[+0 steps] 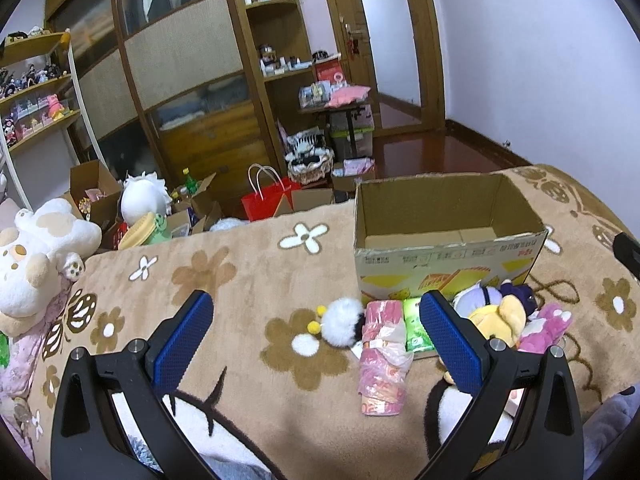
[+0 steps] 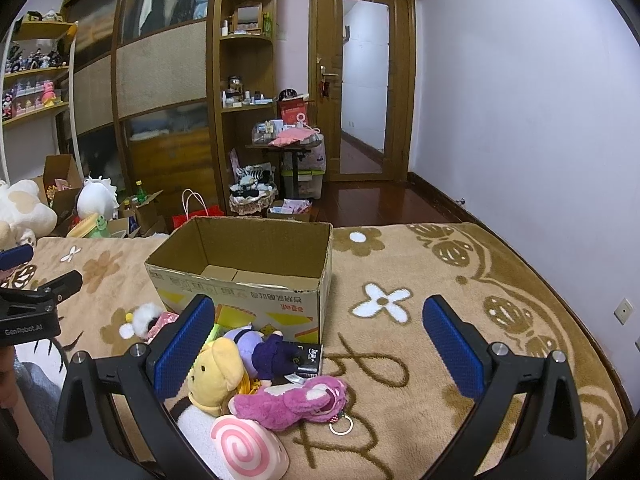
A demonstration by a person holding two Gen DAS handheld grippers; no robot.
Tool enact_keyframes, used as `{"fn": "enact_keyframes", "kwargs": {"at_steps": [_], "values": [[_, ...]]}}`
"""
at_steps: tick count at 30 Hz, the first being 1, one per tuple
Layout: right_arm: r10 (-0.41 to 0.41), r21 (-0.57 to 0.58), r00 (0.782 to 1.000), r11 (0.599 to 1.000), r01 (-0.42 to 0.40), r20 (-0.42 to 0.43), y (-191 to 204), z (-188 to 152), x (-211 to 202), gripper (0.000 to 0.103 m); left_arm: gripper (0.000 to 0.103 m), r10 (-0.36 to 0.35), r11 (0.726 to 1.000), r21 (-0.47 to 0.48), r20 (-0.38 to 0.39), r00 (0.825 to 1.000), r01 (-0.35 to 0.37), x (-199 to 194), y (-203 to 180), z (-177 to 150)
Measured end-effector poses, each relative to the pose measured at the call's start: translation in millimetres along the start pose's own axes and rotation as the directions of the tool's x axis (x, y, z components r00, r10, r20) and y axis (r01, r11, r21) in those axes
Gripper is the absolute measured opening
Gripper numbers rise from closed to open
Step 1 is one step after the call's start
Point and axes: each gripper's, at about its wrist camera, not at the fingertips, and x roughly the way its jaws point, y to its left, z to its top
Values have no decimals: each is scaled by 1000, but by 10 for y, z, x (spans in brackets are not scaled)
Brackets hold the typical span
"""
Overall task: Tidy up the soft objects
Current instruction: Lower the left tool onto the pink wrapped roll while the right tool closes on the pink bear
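An open, empty cardboard box (image 1: 448,248) stands on the flowered beige blanket (image 1: 240,280); it also shows in the right wrist view (image 2: 248,280). In front of it lies a row of soft items: a white fluffy bee toy (image 1: 344,322), a pink wrapped pack (image 1: 382,360), a green tissue pack (image 1: 416,326), a yellow bear plush (image 2: 214,376), a purple doll (image 2: 264,350), a pink bear plush (image 2: 296,400) and a pink swirl plush (image 2: 248,448). My left gripper (image 1: 316,340) is open above the bee toy and packs. My right gripper (image 2: 320,344) is open above the plush toys.
A large white and tan plush (image 1: 36,256) lies at the blanket's left edge. Beyond the bed are open boxes, a red paper bag (image 1: 268,200), wooden wardrobes, shelves and a small cluttered table (image 1: 336,108). The left gripper's body (image 2: 32,304) shows at the right view's left edge.
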Motion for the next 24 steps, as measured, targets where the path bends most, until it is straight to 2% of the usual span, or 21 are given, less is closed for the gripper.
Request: {"fn": "enact_keyframes", "kwargs": {"at_steps": [8, 13, 19, 24], "values": [[-1, 29, 999, 1000, 2, -48, -67, -14, 116, 103, 102, 5, 999, 38, -105, 995, -1, 256, -104, 5], [-24, 47, 990, 998, 30, -138, -94, -62, 325, 103, 102, -11, 998, 52, -156, 988, 19, 418, -166, 0], [-13, 97, 977, 995, 35, -211, -196, -158, 595, 103, 102, -41, 998, 32, -268, 962, 52, 756, -224, -14], [11, 168, 959, 985, 38, -283, -292, -248, 821, 103, 102, -46, 998, 18, -323, 945, 54, 952, -247, -52]]}}
